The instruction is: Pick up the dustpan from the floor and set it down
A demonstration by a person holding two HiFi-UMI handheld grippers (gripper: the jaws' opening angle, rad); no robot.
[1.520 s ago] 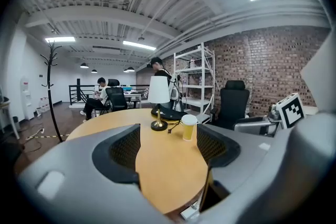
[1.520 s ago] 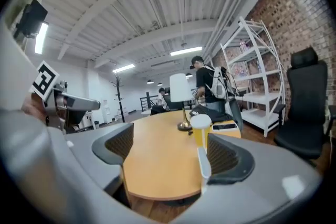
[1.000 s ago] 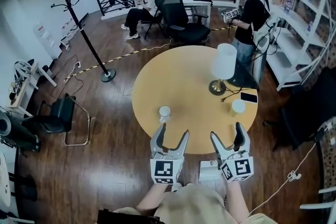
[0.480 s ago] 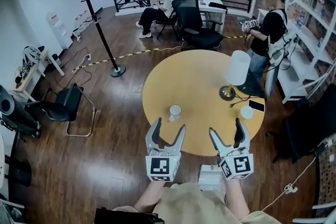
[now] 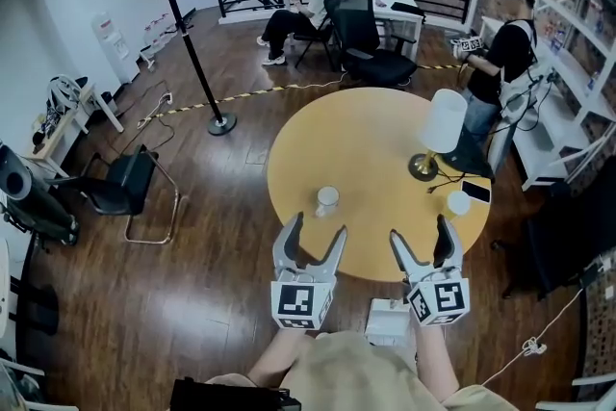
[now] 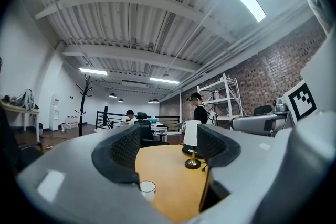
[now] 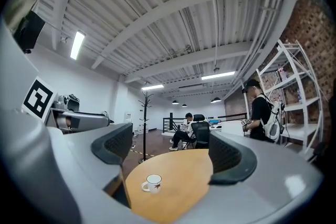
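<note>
left gripper [image 5: 309, 241] fingers wide apart, empty, right gripper [image 5: 423, 245] likewise

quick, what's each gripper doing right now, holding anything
Left gripper: open, holding nothing.
Right gripper: open, holding nothing.

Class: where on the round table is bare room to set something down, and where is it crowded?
Bare: the far half of the table beyond the mug, and the strip between mug and lamp. Crowded: the right edge, with lamp, phone and cup.
</note>
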